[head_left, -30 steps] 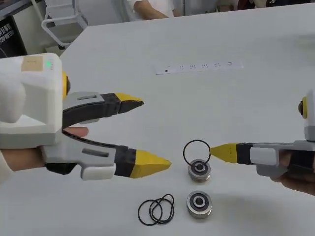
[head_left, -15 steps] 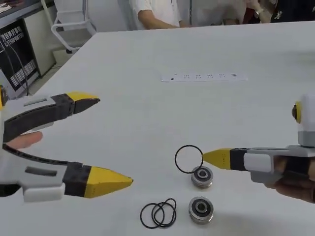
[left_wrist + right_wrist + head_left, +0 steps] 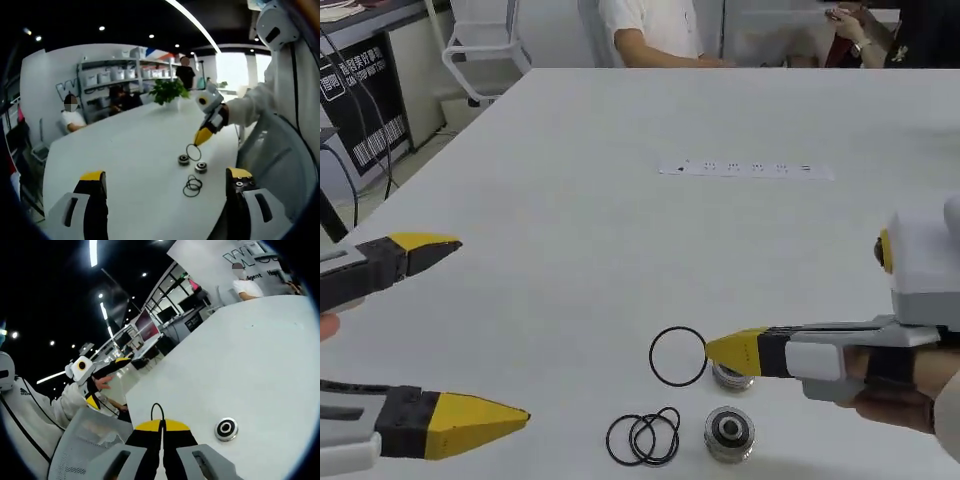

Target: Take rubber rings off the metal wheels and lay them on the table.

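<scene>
Across the white counter (image 3: 570,200) everything lies below me. My left claw (image 3: 492,330) hangs over the near left part with its jaws spread wide, holding nothing. My right claw (image 3: 720,350) points in from the right, jaws pressed together. Well beyond both, a white power strip (image 3: 745,169) lies flat. Two metal wheels (image 3: 729,430) sit on the counter near each other, the nearer in plain sight and the farther wheel (image 3: 732,377) partly hidden under my right claw's tip. Just left of the nearer one lies a loose heap of black rubber rings (image 3: 643,436), overlapping. One more rubber ring (image 3: 652,357) stands upright, pinched at its edge in my right claw's tip, just left of the farther wheel and off it.
</scene>
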{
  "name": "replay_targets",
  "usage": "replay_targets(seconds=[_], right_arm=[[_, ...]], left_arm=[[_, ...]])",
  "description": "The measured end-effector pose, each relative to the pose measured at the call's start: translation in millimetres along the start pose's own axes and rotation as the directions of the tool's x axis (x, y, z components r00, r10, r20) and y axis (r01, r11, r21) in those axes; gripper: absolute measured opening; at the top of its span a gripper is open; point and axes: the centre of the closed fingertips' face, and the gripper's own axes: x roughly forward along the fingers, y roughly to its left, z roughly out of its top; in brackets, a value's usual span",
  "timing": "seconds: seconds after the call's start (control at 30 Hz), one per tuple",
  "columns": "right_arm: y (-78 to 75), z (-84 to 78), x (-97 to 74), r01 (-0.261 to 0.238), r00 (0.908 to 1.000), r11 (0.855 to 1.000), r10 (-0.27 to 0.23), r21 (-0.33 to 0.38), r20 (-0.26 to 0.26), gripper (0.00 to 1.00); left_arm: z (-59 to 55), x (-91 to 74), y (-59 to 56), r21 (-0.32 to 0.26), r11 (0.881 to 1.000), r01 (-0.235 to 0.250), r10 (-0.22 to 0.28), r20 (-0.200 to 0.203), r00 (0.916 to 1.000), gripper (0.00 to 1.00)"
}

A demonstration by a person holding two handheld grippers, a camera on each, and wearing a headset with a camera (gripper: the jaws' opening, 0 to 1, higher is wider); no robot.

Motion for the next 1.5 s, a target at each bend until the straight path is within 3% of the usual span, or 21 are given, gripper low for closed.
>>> replay_targets(seconds=[0.2, 0.33, 0.57, 0.8, 0.97, 1.03, 1.3, 1.4, 1.5], right_arm=[[-1.9, -20.9, 14.5, 0.000, 0.9957, 1.000, -0.002, -0.023, -0.093, 0.00], [-10.8, -35.3, 24.6, 0.011, 0.9890, 1.000, -0.015, -0.028, -0.147, 0.00], [-29.2, -56.4, 40.8, 0.027, 0.9737, 1.000, -0.027, -0.001, -0.226, 0.00], [-40.6, -62.8, 45.0, 0.078, 0.9621, 0.996, -0.089, -0.052, -0.258, 0.00], [-39.2, -65.9, 45.2, 0.085, 0.9549, 0.992, -0.109, -0.098, -0.276, 0.00], [-39.4, -66.0, 44.7, 0.090, 0.9512, 0.984, -0.130, -0.152, -0.280, 0.00], [-36.6, -64.1, 35.9, 0.098, 0.9427, 0.963, -0.171, -0.251, -0.287, 0.05], [-36.9, -60.4, 28.4, 0.106, 0.9458, 0.962, -0.175, -0.252, -0.273, 0.05], [-33.4, -52.1, 19.4, 0.113, 0.9546, 0.959, -0.177, -0.260, -0.240, 0.05]], left_arm=[[-12.6, -3.1, -10.0, -0.045, 0.999, 0.006, -0.007, -0.020, 0.9998, 1.00], [-20.6, -5.0, -13.1, -0.064, 0.998, 0.014, -0.017, -0.048, 0.9987, 1.00], [-23.4, -7.6, -11.8, -0.087, 0.996, 0.003, -0.008, -0.055, 0.9985, 1.00], [-27.8, -9.8, -11.3, -0.097, 0.995, -0.006, -0.001, -0.070, 0.9975, 1.00], [-29.3, -10.4, -12.2, -0.102, 0.995, -0.008, 0.000, -0.075, 0.9972, 1.00], [-29.8, -10.3, -13.2, -0.102, 0.995, -0.006, -0.002, -0.078, 0.9970, 1.00], [-28.4, -9.6, -16.8, -0.098, 0.995, 0.003, -0.010, -0.077, 0.9970, 1.00], [-26.7, -9.9, -17.3, -0.097, 0.995, 0.004, -0.011, -0.071, 0.9974, 1.00], [-25.5, -10.0, -17.8, -0.094, 0.996, 0.006, -0.012, -0.067, 0.9977, 1.00]])
